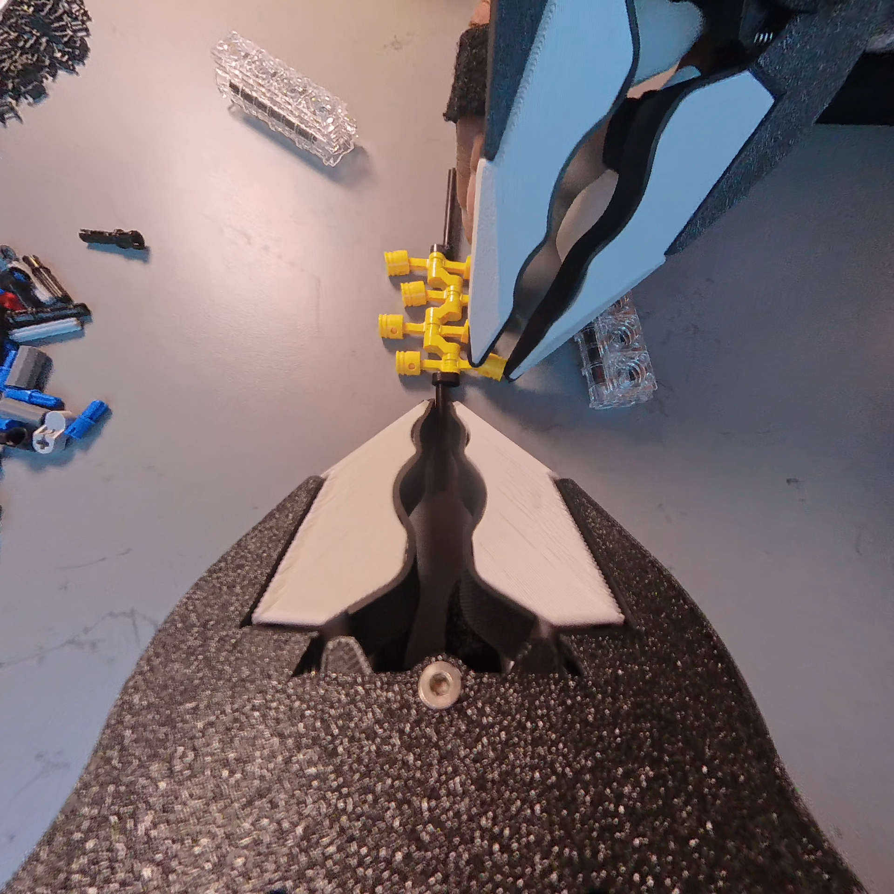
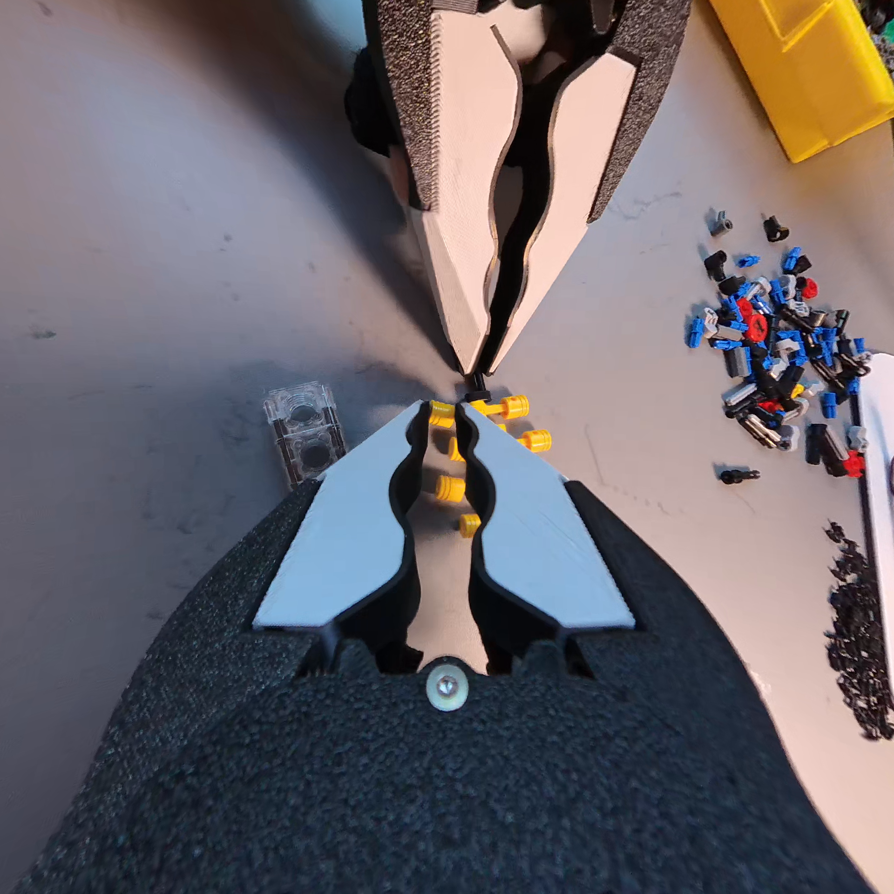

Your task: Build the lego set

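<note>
A crankshaft of several yellow pistons [image 1: 435,319] on a black axle [image 1: 441,391] is held just above the grey table. My left gripper [image 1: 441,404] is shut on the axle's near end. My right gripper [image 1: 491,372] comes in from the upper right, and its tips pinch the nearest right-hand piston [image 1: 496,366]. In the right wrist view, my right gripper [image 2: 442,407] is shut on that yellow piston [image 2: 441,415]. The left gripper [image 2: 476,373] holds the axle tip [image 2: 479,382] opposite. The other pistons [image 2: 515,407] show beside and under the fingers.
Two clear engine-block pieces lie on the table, one far left [image 1: 285,99] and one under the right gripper [image 1: 617,353] [image 2: 305,435]. A pile of blue, grey, black and red parts [image 2: 783,348] [image 1: 34,367], a loose black pin [image 1: 113,238], small black pieces [image 2: 861,643] and a yellow bin [image 2: 812,72] surround the spot. My left and right fingertips are right by each other.
</note>
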Demonstrator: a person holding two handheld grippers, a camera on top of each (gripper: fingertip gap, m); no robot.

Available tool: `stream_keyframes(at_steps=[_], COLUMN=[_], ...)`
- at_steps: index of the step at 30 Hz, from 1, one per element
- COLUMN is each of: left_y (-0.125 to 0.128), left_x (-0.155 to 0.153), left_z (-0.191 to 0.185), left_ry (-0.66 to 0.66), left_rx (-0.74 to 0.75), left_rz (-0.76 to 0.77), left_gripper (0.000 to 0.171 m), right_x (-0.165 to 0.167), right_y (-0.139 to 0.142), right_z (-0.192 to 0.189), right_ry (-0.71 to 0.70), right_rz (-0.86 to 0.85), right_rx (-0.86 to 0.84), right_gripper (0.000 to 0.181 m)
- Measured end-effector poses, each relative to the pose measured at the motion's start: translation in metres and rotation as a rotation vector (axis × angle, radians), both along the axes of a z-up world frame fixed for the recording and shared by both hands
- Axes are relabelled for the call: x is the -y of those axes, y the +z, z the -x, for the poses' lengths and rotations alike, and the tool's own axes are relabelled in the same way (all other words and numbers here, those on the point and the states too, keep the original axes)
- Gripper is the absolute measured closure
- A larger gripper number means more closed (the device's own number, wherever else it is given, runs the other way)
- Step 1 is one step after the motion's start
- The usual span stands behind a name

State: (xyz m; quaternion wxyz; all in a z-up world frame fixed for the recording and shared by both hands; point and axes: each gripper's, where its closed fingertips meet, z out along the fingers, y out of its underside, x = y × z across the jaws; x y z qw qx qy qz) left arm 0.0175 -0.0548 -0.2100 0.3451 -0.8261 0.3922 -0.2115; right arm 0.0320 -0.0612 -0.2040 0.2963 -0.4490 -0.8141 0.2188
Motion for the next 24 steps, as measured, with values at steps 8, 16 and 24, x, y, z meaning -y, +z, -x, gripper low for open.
stream_keyframes(at_steps=[8,16,24], left_y=[0.000,0.000,0.000], left_x=[0.013,0.014,0.013], left_z=[-0.006,-0.008,-0.007], left_ry=[-0.117,-0.127,-0.119], left_rx=[-0.036,-0.021,-0.017], left_rz=[-0.071,-0.064,-0.062], left_gripper=[0.168,0.167,0.167], right_x=[-0.002,0.003,0.018], right_y=[0.021,0.020,-0.001], right_z=[-0.003,-0.008,-0.010], right_ry=[-0.050,0.023,0.169], right_rz=[0.261,0.204,0.058], right_rx=[-0.063,-0.051,0.058], right_gripper=[0.181,0.180,0.168])
